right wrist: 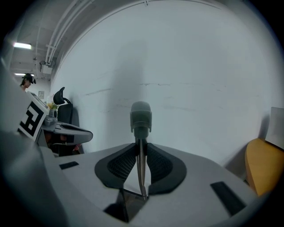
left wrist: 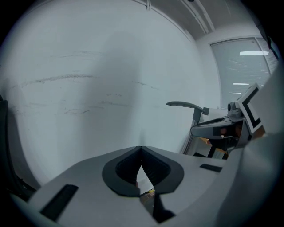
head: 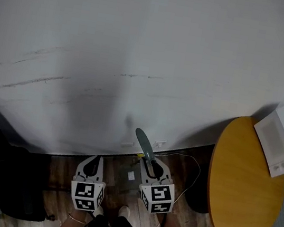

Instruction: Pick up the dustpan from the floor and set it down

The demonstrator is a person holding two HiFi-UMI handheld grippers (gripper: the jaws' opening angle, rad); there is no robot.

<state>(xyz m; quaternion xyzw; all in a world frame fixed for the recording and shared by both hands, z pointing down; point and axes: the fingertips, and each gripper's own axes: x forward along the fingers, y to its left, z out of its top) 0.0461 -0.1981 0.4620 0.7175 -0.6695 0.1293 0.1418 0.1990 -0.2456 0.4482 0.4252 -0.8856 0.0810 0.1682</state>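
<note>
My right gripper (head: 150, 163) is shut on the thin metal stem of the dustpan's handle (head: 143, 140), whose grey-green grip sticks up past the jaws toward the white wall. In the right gripper view the stem (right wrist: 141, 170) runs between the black pads (right wrist: 119, 165), with the grip (right wrist: 141, 116) just above the right gripper (right wrist: 141, 144). The pan itself is hidden below. My left gripper (head: 94, 159) hangs beside it on the left, jaws together at the tips with nothing between them (left wrist: 141, 148). The left gripper view shows the handle (left wrist: 184, 104) off to the right.
A white wall (head: 140, 56) fills the view ahead. A round wooden table (head: 242, 190) stands at the right with a white box (head: 279, 141) on it. A black chair (head: 18, 187) sits at the left. A white cable (head: 190, 163) lies on the wood floor (head: 121, 179).
</note>
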